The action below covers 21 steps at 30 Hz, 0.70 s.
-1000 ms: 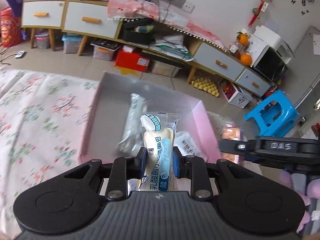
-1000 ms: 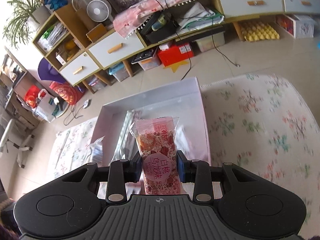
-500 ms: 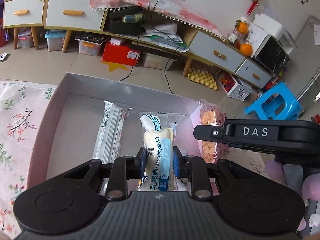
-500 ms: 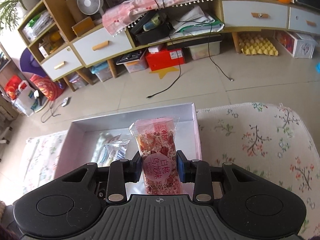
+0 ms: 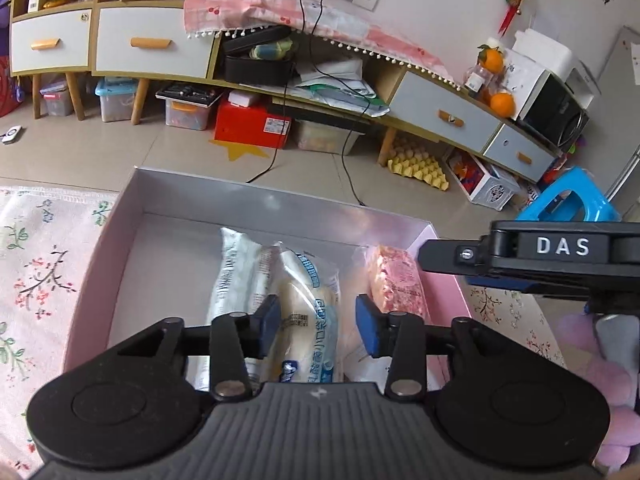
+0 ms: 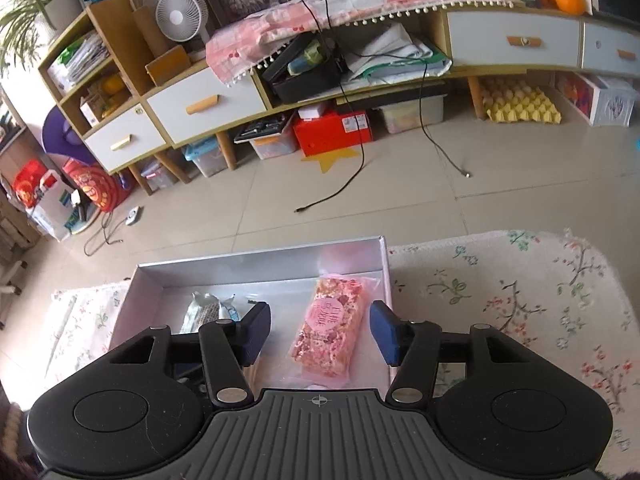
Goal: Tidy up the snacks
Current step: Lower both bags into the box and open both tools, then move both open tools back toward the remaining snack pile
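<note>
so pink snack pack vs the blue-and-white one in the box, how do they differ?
The pink snack pack holds a chunky speckled pink slab with a round label; the blue-and-white pack holds a pale cream piece with blue print. The pink one lies by the box wall nearest the right tongs; the blue-and-white one lies mid-box between the open left tongs. Both are clear wrappers, flat in the box, released.

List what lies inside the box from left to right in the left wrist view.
White wrapped snack → cream bun packet with blue print → pink cereal bar, all within the box.
</note>
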### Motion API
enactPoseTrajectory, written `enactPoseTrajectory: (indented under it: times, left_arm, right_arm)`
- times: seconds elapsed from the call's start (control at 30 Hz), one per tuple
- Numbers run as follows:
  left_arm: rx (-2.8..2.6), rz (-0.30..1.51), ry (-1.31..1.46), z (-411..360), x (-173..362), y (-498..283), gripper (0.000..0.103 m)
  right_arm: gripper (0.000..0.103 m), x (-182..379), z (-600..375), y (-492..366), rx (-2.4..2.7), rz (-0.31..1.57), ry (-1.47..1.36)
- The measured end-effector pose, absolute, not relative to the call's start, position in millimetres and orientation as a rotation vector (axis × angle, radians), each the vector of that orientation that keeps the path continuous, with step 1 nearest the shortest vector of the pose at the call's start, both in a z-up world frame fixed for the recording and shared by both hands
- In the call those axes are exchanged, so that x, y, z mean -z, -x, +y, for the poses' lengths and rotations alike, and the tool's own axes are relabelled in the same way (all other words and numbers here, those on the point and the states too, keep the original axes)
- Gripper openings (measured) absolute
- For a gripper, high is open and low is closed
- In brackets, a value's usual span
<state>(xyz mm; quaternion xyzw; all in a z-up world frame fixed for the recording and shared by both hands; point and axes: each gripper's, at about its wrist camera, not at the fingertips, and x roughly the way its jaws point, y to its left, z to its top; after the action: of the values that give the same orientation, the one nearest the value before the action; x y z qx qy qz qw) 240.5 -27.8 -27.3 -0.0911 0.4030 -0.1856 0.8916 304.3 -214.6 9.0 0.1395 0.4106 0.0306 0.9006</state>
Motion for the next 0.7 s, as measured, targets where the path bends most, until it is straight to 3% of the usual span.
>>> enactPoseTrajectory:
  times: [0.2, 0.53, 0.7]
  left_arm:
    - [0.381, 0.84, 0.184, -24, 15, -232, 0.062]
    - [0.387, 0.836, 0.162, -15, -4, -201, 0.081]
    - [0.391, 0.832, 0.128, -11, -11, -180, 0.09]
  right_arm:
    - [0.062, -20, -219, -291, -0.06, 0.849, -0.287]
    - [0.083, -43, -220, -253, -0.057, 0.841, -0.316]
    - [0.085, -46, -211, -226, -0.047, 0.879, -0.284]
